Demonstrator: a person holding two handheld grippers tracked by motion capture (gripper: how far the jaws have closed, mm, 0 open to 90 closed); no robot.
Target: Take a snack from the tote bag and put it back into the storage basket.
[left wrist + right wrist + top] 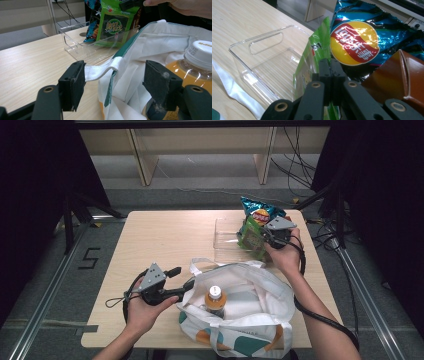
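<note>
A white tote bag (250, 295) with teal and orange print lies open at the table's front, and an orange drink bottle (215, 300) with a white cap stands inside it. My left gripper (181, 277) is open at the bag's left rim. In the left gripper view the bag's white strap (100, 71) runs between the jaws of my left gripper (117, 83) and touches the left pad, with the bottle (197, 62) by the right one. My right gripper (263, 236) (331, 65) is shut on the top edge of a green snack packet (251, 237) (312, 60) over a clear plastic bin (227, 240).
A blue chip bag (260, 210) (362, 37) stands in the bin behind the green packet, and a brown carton (409, 72) sits beside it. The bin's clear wall with a handle slot (264, 42) faces the table's bare left half (160, 235). Cables trail off the table's right side.
</note>
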